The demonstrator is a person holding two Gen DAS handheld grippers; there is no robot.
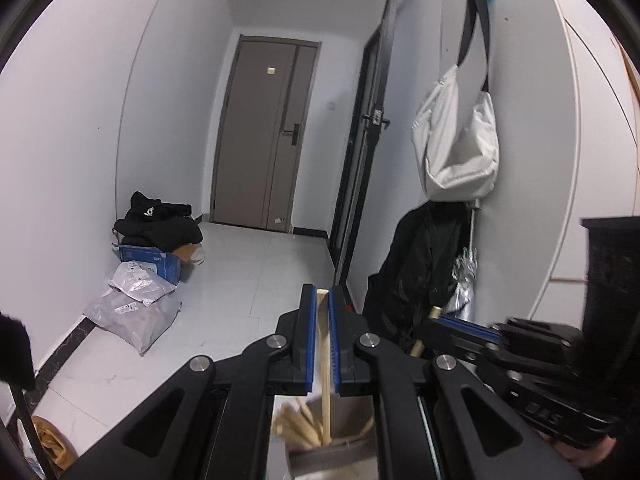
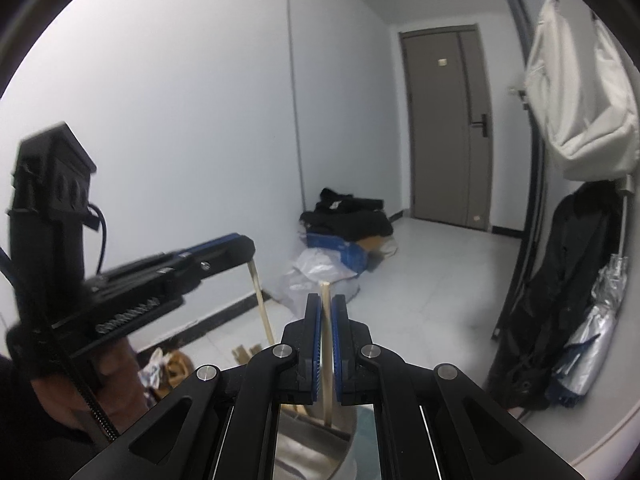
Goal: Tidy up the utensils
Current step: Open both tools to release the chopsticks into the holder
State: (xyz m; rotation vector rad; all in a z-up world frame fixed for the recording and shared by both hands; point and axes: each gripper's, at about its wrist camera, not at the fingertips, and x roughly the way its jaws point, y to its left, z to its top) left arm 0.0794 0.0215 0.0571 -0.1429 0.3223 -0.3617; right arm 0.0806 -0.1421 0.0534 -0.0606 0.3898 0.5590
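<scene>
left hand-held gripper: clamped on pale wooden chopstick | right hand-held gripper: clamped on second chopstick | tips inside round steel holder at 6 o'clock | advice: lower vertically, release once seated

Both cameras sit just behind their own fingers and look level down the hallway toward the door. The left view faces it almost straight on, with the bag hanging at its right. The right view stands to the right of the left one and is turned a little leftward (the door falls right of centre). Each catches the other gripper at its edge. Both share the door, the bag, the box and the floor.
</scene>
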